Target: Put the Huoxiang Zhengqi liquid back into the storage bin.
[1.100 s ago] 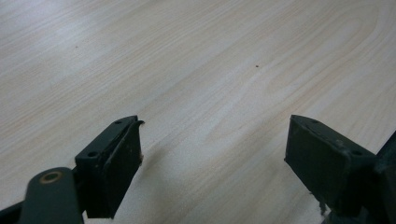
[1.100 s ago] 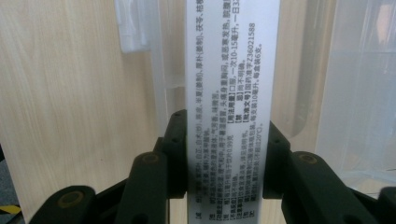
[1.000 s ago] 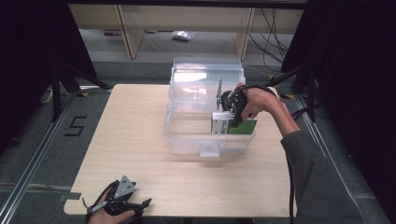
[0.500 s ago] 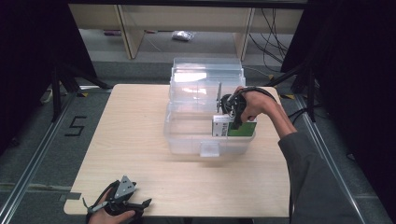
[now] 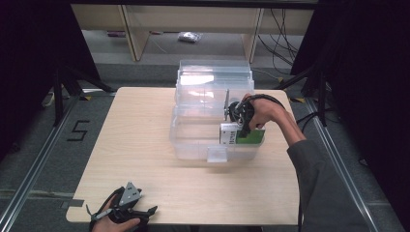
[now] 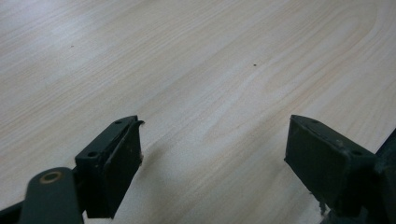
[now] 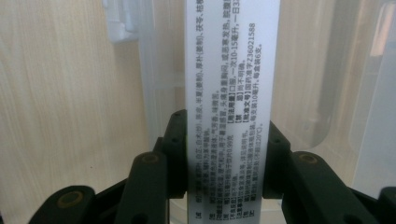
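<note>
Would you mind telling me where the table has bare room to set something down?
Free: the table left of the clear bin, and the front strip between the bin and the left gripper. Crowded: inside the bin, where the right gripper holds the box.

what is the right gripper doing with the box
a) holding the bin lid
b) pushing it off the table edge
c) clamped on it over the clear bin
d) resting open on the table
c: the right gripper has its jaws pressed on both sides of the printed box, held over the clear bin.
</note>
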`<state>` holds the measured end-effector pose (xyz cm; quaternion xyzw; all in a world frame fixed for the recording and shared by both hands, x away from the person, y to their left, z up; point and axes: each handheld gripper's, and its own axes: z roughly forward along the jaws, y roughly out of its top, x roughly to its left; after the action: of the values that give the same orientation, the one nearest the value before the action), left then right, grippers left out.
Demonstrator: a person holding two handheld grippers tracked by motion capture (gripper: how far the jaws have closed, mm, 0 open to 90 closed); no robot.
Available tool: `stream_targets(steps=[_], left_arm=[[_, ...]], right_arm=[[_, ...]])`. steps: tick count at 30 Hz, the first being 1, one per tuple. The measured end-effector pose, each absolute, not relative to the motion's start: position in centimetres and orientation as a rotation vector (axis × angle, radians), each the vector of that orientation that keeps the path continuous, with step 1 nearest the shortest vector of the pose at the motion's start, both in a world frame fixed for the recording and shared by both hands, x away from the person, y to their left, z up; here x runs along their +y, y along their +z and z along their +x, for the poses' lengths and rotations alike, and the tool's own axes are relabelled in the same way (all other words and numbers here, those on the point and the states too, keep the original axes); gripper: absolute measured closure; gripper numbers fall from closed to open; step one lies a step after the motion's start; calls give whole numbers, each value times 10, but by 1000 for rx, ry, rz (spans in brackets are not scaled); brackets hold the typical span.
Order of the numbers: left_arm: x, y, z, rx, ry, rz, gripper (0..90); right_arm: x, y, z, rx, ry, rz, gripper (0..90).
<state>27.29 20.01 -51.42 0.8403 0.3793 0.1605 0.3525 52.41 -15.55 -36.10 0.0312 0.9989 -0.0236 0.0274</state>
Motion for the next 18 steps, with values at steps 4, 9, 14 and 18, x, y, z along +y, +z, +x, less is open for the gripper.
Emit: stream_targets(steps=[4,9,14,18], left_arm=[[199,-515,272,988,407,2161,180],[201,-514,273,977,415,2186,179],[199,-515,273,988,408,2155,179],[200,-515,273,985,408,2169,179]], right_arm=[[-156,-364,524,3091,-50,91,639],[-158,-373,525,3101,-59,76,638],[-158,-380,525,3103,-56,74,638],[-159,-386,526,3108,-55,76,635]])
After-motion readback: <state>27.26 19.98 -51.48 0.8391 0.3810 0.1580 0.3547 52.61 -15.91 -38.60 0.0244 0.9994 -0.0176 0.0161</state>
